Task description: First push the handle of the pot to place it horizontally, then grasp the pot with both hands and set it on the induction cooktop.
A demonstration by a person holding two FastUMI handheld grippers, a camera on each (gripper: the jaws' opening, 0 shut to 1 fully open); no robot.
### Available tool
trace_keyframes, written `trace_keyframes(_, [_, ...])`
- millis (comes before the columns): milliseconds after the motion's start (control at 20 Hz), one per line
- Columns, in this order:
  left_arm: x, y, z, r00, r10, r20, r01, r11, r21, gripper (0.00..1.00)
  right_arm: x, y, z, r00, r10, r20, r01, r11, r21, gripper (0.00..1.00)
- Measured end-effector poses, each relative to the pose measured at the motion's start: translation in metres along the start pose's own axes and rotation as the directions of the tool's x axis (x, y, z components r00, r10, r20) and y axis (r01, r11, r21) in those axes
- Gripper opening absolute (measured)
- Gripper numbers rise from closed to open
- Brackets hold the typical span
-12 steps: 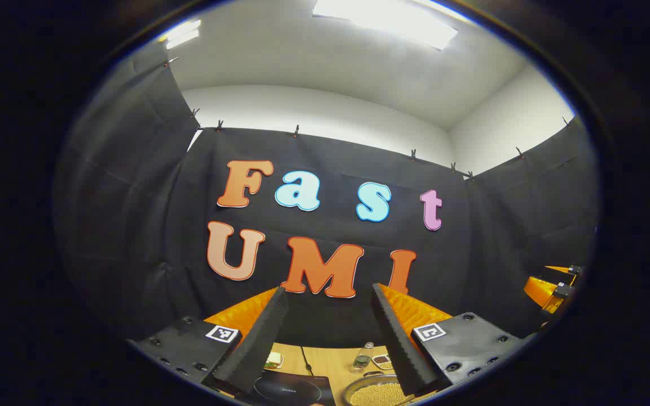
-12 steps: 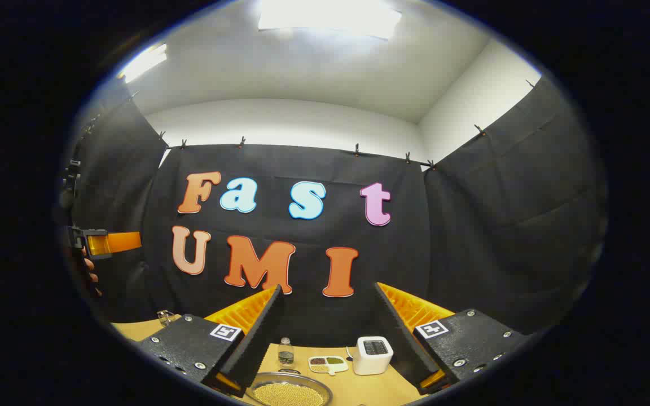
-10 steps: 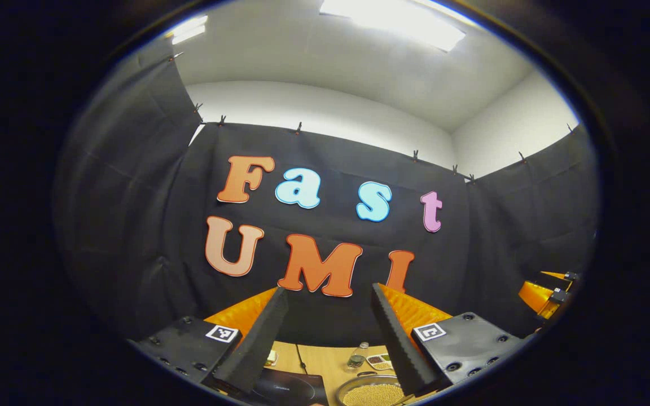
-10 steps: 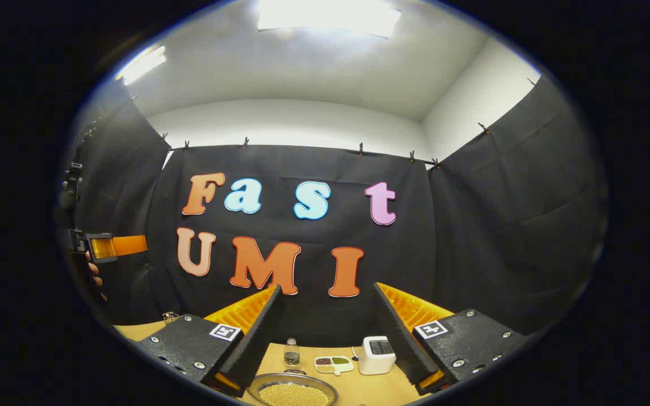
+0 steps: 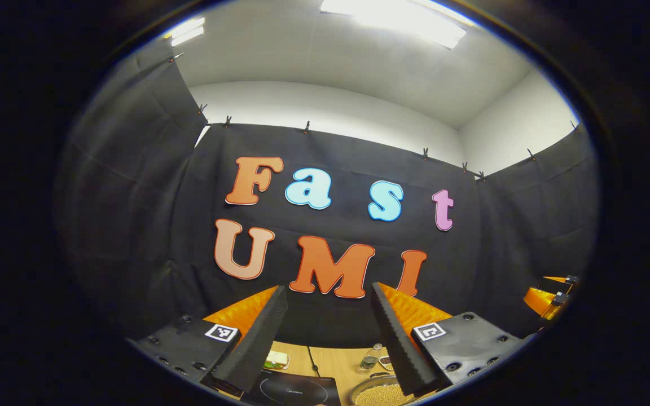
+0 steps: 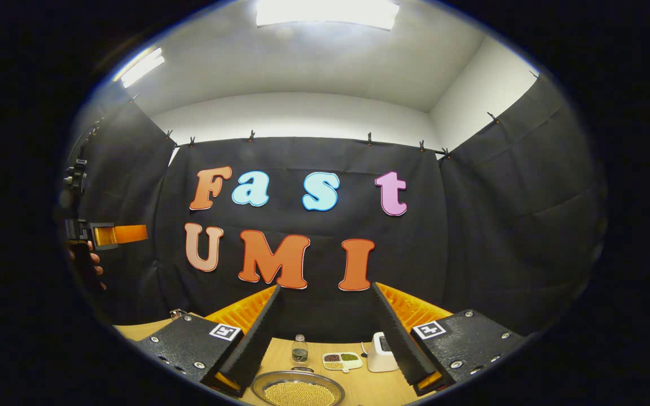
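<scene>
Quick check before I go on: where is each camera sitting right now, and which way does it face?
Left gripper view: rides the left tool, raised, facing the booth wall; its open fingers frame the induction cooktop and pot below.
Right gripper view: rides the right tool, also facing the wall; pot, bottle and white appliance sit below; a hand holds the other tool far left.
Shared: pot, bottle, wooden table.
</scene>
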State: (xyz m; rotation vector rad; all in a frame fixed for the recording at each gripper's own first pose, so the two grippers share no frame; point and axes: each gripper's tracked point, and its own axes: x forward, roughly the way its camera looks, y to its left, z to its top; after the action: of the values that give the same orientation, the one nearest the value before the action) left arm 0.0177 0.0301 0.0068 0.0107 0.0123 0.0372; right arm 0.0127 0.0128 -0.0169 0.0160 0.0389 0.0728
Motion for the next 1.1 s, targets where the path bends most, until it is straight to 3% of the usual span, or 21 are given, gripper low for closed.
trace_keyframes(450, [-0.007, -0.017, -0.026, 0.999, -0.044, -0.016, 0.045, 0.993, 0.106, 0.98, 0.002, 0.006, 0.001, 0.998, 0.027, 0.052, -0.028, 0.999, 0.018, 0.95])
trace_keyframes(900, [0.000, -0.016, -0.024, 0.997, -0.038, 0.071, 0.030, 0.993, 0.112, 0.97, 0.009, 0.007, -0.005, 0.995, 0.042, 0.087, -0.043, 0.999, 0.010, 0.95])
trace_keyframes(1100, [0.008, -0.018, -0.039, 0.997, -0.044, 0.057, 0.040, 0.997, 0.061, 0.97, 0.019, 0.009, -0.022, 0.996, 0.058, 0.070, -0.060, 0.997, 0.039, 0.97])
